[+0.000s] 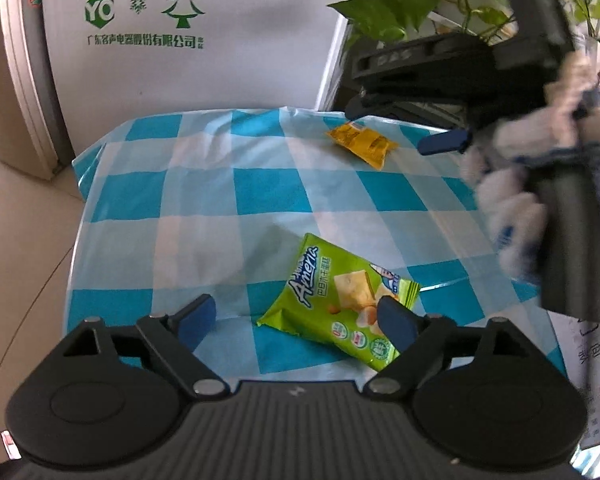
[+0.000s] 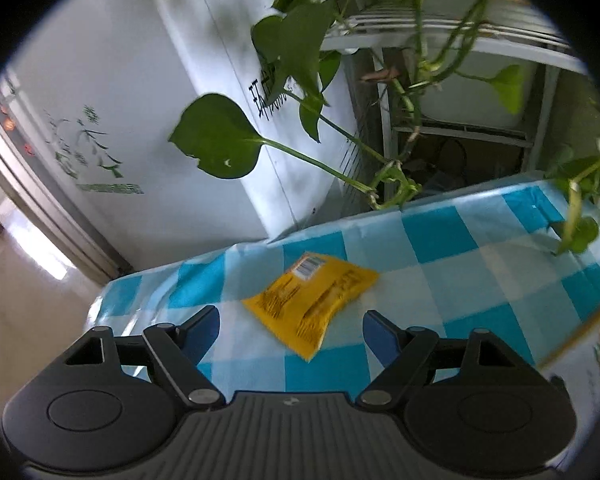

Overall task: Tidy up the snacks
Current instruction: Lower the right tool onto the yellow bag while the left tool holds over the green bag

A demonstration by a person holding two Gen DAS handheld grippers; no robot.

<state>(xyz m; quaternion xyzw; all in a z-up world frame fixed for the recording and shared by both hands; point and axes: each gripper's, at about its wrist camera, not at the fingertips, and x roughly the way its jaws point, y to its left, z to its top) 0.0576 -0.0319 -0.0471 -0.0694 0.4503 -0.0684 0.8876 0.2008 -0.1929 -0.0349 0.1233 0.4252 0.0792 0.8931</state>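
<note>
with both grippers wide open and empty, the crinkly yellow snack packet (image 2: pixel 312 304) on the blue-and-white checked tablecloth (image 2: pixel 460 264) is lined up between the right gripper (image 2: pixel 291 330) fingers, the shiny green snack packet (image 1: pixel 336 304) lies nearer the left gripper (image 1: pixel 296 320), and closing is judged next.

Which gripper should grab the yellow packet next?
Right. The right gripper is open with the yellow snack packet lying just ahead between its fingers. The left gripper, also open, sits over the green Ameria packet, far from the yellow one.
</note>
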